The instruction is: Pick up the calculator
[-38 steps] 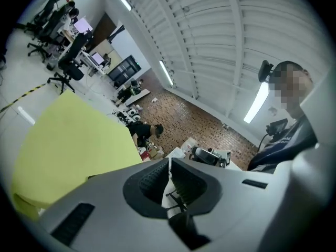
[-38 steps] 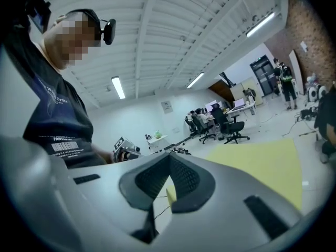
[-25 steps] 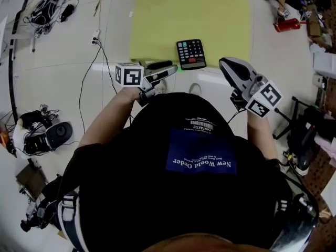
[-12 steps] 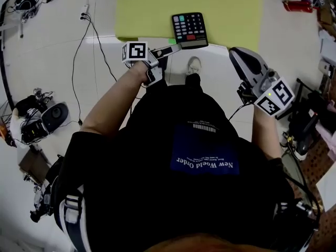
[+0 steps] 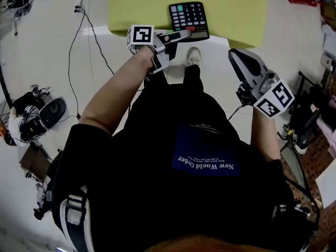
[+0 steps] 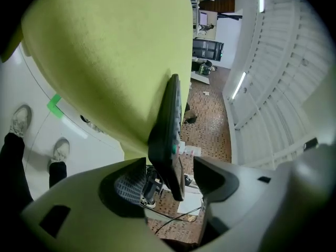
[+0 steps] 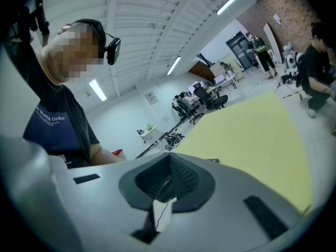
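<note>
A yellow-green mat [image 5: 142, 7] lies on the white floor [image 5: 58, 62], a black cable [image 5: 92, 33] just beside it

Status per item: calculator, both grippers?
calculator: lying flat on the yellow mat, near end past the mat's edge, not clamped.
left gripper: jaws apart, one on each side of the calculator's near end.
right gripper: jaws together, nothing between them, held off the mat.
</note>
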Demonstrator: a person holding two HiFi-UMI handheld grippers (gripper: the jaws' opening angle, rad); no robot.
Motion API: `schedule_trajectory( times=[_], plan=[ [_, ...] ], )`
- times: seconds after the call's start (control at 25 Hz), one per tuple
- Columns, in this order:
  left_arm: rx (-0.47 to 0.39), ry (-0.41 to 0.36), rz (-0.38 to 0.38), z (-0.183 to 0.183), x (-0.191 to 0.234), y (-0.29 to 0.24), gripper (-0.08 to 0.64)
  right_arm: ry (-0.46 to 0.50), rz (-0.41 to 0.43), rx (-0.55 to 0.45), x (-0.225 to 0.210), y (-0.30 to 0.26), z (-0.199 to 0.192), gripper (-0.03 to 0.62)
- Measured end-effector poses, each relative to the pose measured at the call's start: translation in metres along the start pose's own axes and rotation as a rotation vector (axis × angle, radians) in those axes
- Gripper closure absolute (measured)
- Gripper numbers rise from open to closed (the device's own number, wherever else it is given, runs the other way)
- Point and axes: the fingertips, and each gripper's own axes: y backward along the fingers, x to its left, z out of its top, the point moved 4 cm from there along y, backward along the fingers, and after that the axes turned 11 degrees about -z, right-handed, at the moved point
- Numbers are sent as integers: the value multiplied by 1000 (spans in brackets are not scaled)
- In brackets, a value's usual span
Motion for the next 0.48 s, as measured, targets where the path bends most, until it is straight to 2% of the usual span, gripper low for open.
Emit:
schedule_trajectory(
  times=[0.12, 0.24, 0.28, 0.36, 0.48],
  plan=[
    [26, 35, -10, 1, 5, -9, 288, -10, 0, 6, -3, -1, -3, 607],
    [43, 58, -68, 0, -1, -17, 290, -18, 0, 11, -6, -1, -6, 607],
    [38, 56, -81, 0, -4, -17, 318, -20, 0, 11, -5, -1, -7, 607],
    [5, 51, -77, 4, -6, -11, 424, -22, 1, 10, -3, -3, -8, 607],
    [-46, 69, -90, 8, -9, -1, 471, -22, 2, 7, 1, -4, -7, 607]
  ],
)
